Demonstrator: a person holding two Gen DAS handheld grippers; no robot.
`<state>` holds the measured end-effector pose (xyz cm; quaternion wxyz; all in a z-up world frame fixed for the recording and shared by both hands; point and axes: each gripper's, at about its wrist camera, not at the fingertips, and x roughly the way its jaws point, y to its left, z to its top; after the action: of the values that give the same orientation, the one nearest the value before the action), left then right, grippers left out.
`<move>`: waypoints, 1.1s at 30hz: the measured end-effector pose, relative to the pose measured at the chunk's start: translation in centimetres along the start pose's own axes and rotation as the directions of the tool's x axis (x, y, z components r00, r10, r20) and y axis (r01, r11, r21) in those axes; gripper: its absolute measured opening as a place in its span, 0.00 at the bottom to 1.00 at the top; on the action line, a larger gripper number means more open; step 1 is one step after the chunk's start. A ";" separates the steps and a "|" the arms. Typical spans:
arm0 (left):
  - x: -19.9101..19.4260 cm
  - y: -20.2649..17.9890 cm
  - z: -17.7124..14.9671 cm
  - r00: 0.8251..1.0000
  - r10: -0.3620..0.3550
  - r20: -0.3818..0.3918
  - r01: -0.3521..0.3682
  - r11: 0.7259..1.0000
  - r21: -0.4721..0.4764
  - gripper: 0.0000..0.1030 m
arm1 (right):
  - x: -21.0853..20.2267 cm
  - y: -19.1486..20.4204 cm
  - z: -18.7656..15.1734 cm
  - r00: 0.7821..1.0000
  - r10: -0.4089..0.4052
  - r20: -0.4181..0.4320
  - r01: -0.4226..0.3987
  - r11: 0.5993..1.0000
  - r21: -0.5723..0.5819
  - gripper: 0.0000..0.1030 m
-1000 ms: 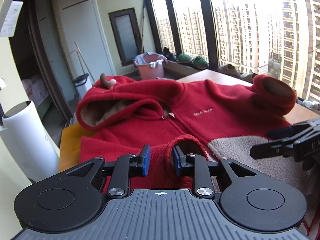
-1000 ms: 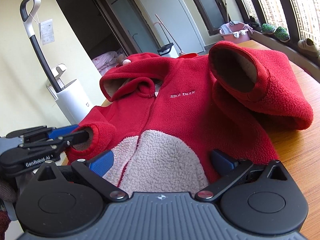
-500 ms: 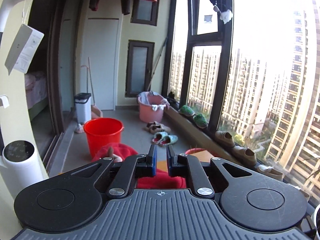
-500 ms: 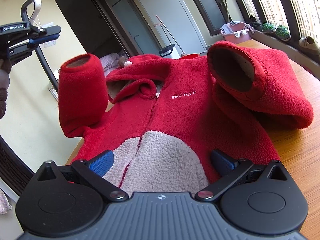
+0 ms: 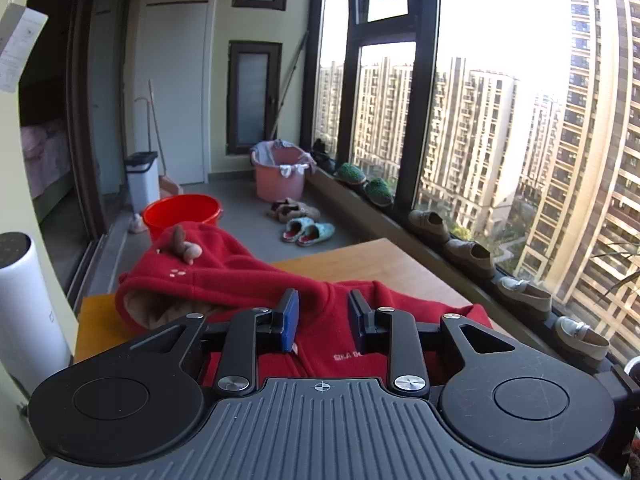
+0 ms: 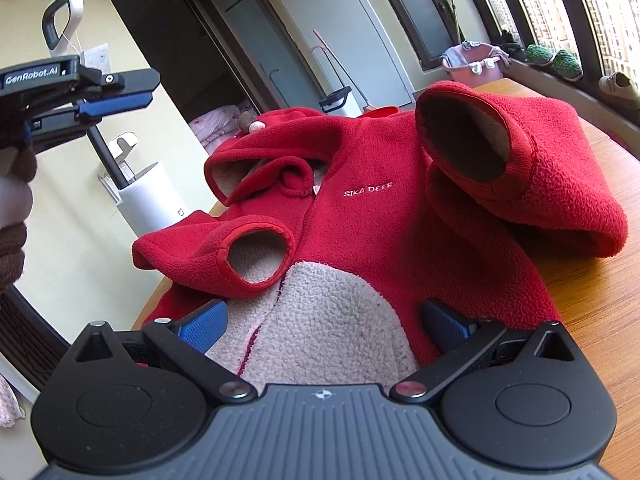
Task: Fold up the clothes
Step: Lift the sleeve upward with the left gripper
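since a moment ago the left sleeve has dropped from high in the air and now lies folded across the front of the red fleece jacket, with its round cuff hole facing the camera. the left gripper let it go, and its jaws have just been opening, so now they stand a little apart with nothing between them. in the right wrist view that left gripper is up in the air at the top left, well apart from the jacket, held by a hand in a brown glove that is cut off by the edge. the right gripper has stayed where it was, low over the bottom of the jacket, with its jaws wide and the pale fuzzy patch lying between the blue pads. you cannot tell if the pads touch the cloth. the jacket lies flat on the wooden table, zipper side up, hood at the far end. the right sleeve is folded in over the chest too. the bottom hem is hidden behind the gripper body. from the left wrist view only the hood and chest show, and the small white words on the chest are half covered by a finger.
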<state>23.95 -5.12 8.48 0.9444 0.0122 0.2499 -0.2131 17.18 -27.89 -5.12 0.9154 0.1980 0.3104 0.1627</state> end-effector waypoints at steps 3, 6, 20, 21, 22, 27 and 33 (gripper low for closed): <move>-0.5 -0.1 -1.9 0.999 0.046 0.006 -0.046 0.997 0.058 0.65 | 0.3 0.8 -0.1 0.999 -0.037 -0.014 0.037 0.998 -0.043 1.00; -0.2 -2.6 -4.5 0.997 0.074 0.001 -0.070 0.945 0.320 0.76 | 0.5 1.3 -0.2 0.998 -0.060 -0.019 0.058 0.996 -0.069 1.00; 6.5 -4.1 -9.5 0.971 0.187 -0.150 -0.049 0.767 0.640 0.21 | 0.2 0.2 -0.2 1.000 -0.008 0.005 0.008 1.000 -0.010 1.00; 6.0 -3.6 -8.1 0.974 0.172 -0.145 -0.054 0.803 0.593 0.20 | 0.1 0.2 -0.2 1.000 -0.003 0.007 0.003 1.000 -0.005 1.00; 5.5 -3.2 -6.6 0.978 0.167 -0.122 -0.073 0.831 0.552 0.19 | 0.0 0.1 -0.2 1.000 0.000 0.009 0.000 1.000 -0.001 1.00; 2.3 -1.3 3.1 0.989 0.143 0.042 -0.149 0.946 0.287 0.14 | 0.0 0.0 -0.2 1.000 0.006 0.014 -0.006 1.000 0.006 1.00; 0.9 -1.0 8.1 0.988 0.090 0.126 -0.108 0.983 0.147 0.13 | -0.3 -0.4 -0.3 1.000 0.021 0.023 -0.021 0.999 0.024 1.00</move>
<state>27.97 -7.43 15.23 0.9633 0.0847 0.1754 -0.1848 16.83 -28.29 -5.45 0.9146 0.2143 0.2999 0.1663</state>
